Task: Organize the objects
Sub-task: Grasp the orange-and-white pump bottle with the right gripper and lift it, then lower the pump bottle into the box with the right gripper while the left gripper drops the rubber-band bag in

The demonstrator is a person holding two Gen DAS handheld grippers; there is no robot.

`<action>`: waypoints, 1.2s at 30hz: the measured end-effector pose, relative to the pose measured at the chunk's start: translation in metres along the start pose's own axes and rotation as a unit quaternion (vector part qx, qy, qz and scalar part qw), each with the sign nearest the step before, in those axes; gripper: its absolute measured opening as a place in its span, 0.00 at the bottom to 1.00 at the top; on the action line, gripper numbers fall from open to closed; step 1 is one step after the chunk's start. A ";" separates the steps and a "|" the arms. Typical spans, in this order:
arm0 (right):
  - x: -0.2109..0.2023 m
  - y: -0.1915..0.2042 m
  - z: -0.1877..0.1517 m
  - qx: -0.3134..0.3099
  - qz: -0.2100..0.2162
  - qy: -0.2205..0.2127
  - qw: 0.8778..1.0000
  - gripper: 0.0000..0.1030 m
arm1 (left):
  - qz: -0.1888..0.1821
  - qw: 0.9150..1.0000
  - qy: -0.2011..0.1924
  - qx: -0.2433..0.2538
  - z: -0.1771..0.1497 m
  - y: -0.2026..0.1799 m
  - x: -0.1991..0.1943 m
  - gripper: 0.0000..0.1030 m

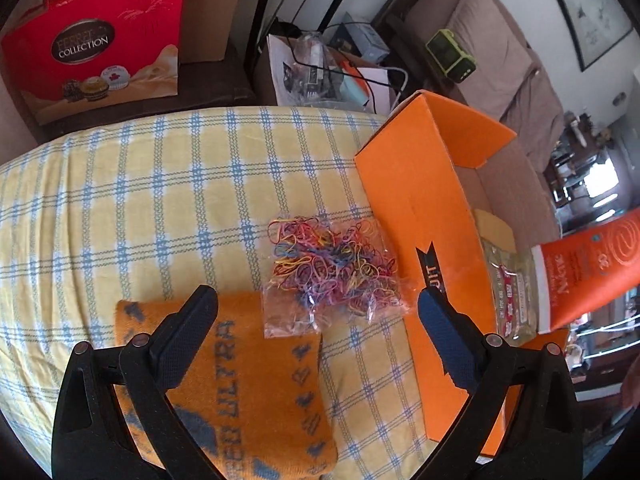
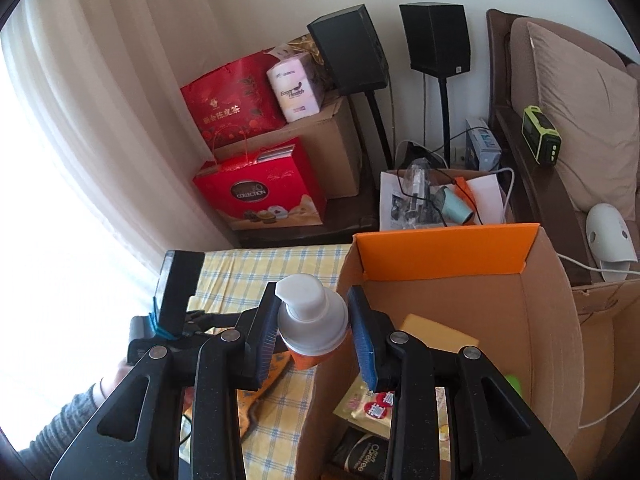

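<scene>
Checked tablecloth (image 1: 160,184), left tool (image 1: 316,308) open above rubber-band bag (image 1: 332,268), right tool (image 2: 312,320) clamping orange tube (image 2: 312,320)

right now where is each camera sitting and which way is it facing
Left wrist: on the open left gripper, looking down at the checked cloth, a bag of rubber bands and the orange box; only its own fingers show.
Right wrist: on the right gripper, shut on an orange tube beside the box; a grey sleeve shows.
Shared: box, cloth, tube, red gift bag.
</scene>
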State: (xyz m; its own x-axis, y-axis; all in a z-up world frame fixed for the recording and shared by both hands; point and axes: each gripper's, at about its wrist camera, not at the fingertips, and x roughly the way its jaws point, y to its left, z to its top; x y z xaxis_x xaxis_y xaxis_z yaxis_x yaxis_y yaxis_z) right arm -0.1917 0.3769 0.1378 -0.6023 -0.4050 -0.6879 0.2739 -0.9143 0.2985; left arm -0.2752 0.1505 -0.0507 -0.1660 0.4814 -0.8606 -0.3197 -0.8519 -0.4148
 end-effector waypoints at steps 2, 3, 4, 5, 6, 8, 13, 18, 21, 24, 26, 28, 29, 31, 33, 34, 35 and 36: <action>-0.007 -0.006 -0.002 0.002 -0.004 -0.002 1.000 0.33 | -0.006 1.000 0.007 -0.007 0.003 0.000 0.009 0.90; -0.010 -0.009 -0.002 0.003 -0.006 -0.003 1.000 0.33 | -0.008 1.000 0.011 -0.010 0.005 0.000 0.012 0.85; -0.013 -0.013 -0.003 0.004 -0.008 -0.004 1.000 0.33 | -0.008 1.000 0.014 -0.012 0.006 -0.001 0.015 0.81; -0.016 -0.016 -0.004 0.006 -0.010 -0.005 1.000 0.33 | -0.006 1.000 0.017 -0.015 0.006 0.000 0.019 0.74; -0.018 -0.018 -0.004 0.007 -0.012 -0.006 1.000 0.33 | -0.006 1.000 0.018 -0.018 0.006 0.000 0.022 0.67; -0.023 -0.024 -0.005 0.011 -0.016 -0.008 1.000 0.33 | -0.009 0.999 0.018 -0.031 0.007 0.001 0.025 0.55; -0.031 -0.040 -0.011 0.017 -0.035 -0.010 0.999 0.33 | -0.004 0.999 0.014 -0.040 0.006 0.004 0.028 0.26; -0.034 -0.058 -0.017 0.021 -0.069 -0.006 0.997 0.33 | -0.008 0.999 -0.005 -0.035 0.005 0.003 0.012 0.15; -0.035 -0.073 -0.020 0.025 -0.093 -0.002 0.995 0.33 | -0.013 0.999 -0.019 -0.029 0.006 0.000 -0.005 0.15; -0.034 -0.087 -0.023 0.028 -0.123 0.001 0.992 0.33 | -0.024 0.999 -0.042 -0.023 0.008 -0.007 -0.029 0.15; -0.031 -0.098 -0.024 0.032 -0.144 0.005 0.989 0.33 | -0.029 0.998 -0.058 -0.016 0.009 -0.014 -0.045 0.15; -0.028 -0.110 -0.025 0.038 -0.158 0.010 0.987 0.33 | -0.031 0.997 -0.075 -0.007 0.010 -0.024 -0.060 0.15; -0.025 -0.116 -0.025 0.041 -0.165 0.014 0.985 0.33 | -0.034 0.996 -0.081 0.000 0.011 -0.031 -0.067 0.15; -0.019 -0.125 -0.027 0.042 -0.181 0.026 0.982 0.33 | -0.039 0.995 -0.087 0.015 0.011 -0.045 -0.076 0.15; -0.010 -0.132 -0.028 0.040 -0.198 0.042 0.978 0.33 | -0.043 0.995 -0.090 0.033 0.011 -0.062 -0.081 0.15; -0.006 -0.136 -0.029 0.039 -0.206 0.049 0.977 0.33 | -0.046 0.994 -0.089 0.040 0.011 -0.069 -0.082 0.15; -0.001 -0.139 -0.028 0.038 -0.210 0.056 0.975 0.33 | -0.050 0.994 -0.088 0.048 0.011 -0.077 -0.081 0.15; 0.005 -0.142 -0.028 0.040 -0.213 0.062 0.974 0.33 | -0.053 0.993 -0.087 0.054 0.011 -0.085 -0.080 0.15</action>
State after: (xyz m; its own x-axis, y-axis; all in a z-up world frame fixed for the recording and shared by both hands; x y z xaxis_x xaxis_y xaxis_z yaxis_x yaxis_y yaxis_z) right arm -0.2126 0.5051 0.0734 -0.5516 0.0113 -0.8340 -0.0433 -0.9989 0.0151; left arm -0.2446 0.1866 0.0567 -0.2806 0.6041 -0.7458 -0.4414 -0.7712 -0.4586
